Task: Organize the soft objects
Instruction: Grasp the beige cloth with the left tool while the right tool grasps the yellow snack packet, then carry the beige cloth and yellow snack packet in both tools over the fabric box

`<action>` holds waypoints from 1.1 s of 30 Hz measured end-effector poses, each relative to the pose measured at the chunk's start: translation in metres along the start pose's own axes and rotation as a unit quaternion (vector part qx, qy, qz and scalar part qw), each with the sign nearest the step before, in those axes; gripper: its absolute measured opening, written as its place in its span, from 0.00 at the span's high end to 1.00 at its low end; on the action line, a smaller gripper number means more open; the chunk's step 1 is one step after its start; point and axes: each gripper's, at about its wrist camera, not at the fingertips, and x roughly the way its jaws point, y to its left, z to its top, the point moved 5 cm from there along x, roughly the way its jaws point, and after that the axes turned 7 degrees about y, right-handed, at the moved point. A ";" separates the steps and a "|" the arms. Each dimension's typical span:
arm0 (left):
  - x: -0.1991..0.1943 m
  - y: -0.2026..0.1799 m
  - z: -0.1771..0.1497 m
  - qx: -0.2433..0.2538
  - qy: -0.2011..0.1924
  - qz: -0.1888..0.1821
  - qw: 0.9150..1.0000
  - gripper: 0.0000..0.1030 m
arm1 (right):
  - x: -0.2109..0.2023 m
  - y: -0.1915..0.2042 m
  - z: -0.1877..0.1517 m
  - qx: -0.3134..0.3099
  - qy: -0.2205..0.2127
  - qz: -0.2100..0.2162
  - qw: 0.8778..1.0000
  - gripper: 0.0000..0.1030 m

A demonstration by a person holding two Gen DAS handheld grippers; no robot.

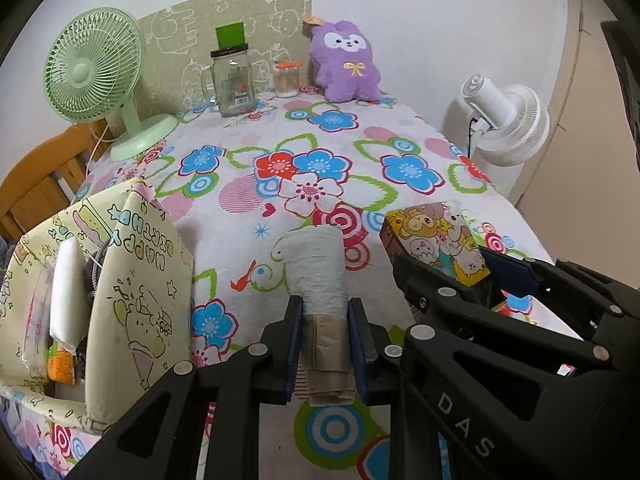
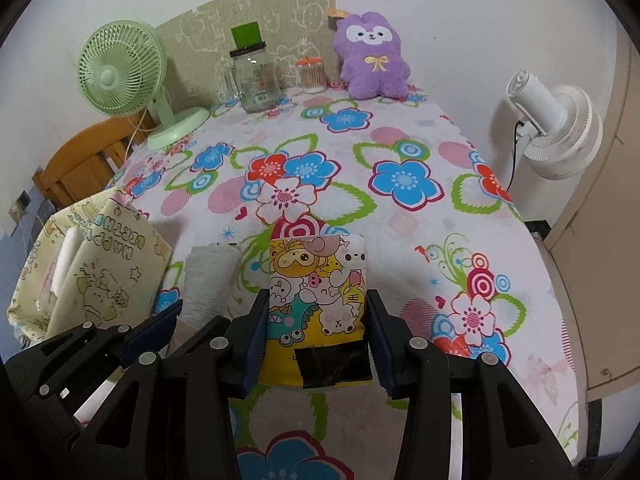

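My left gripper is shut on a grey roll of plastic bags with a tan paper band, held just above the flowered tablecloth. My right gripper is shut on a yellow cartoon-print packet, its pads pressing both sides. The right gripper also shows in the left wrist view, right beside the left one. The roll shows in the right wrist view, left of the packet. A cream fabric bag printed "Happy Birthday" stands open at the left, also in the right wrist view, with white and other items inside.
A purple plush toy sits at the table's far edge by a glass jar and a cotton-swab pot. A green desk fan stands far left. A white fan stands beyond the right edge. A wooden chair is at left.
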 end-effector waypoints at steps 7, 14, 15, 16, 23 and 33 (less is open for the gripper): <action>-0.018 -0.005 -0.001 0.010 -0.015 -0.001 1.000 0.80 | -0.020 0.001 -0.002 0.003 -0.014 -0.005 1.000 0.53; -0.039 -0.008 -0.002 0.020 -0.035 -0.003 0.999 0.80 | -0.041 0.003 -0.005 0.006 -0.034 -0.014 0.999 0.53; -0.042 -0.008 -0.002 0.021 -0.039 -0.004 0.999 0.80 | -0.045 0.004 -0.005 0.006 -0.038 -0.014 0.999 0.53; -0.045 -0.008 -0.002 0.021 -0.045 -0.005 0.999 0.80 | -0.048 0.004 -0.005 0.006 -0.041 -0.015 0.999 0.53; -0.067 -0.009 -0.003 0.031 -0.065 -0.011 0.997 0.80 | -0.072 0.009 -0.007 0.007 -0.064 -0.024 0.998 0.53; -0.093 -0.007 -0.005 0.041 -0.082 -0.014 0.996 0.80 | -0.101 0.021 -0.008 0.005 -0.087 -0.022 0.996 0.53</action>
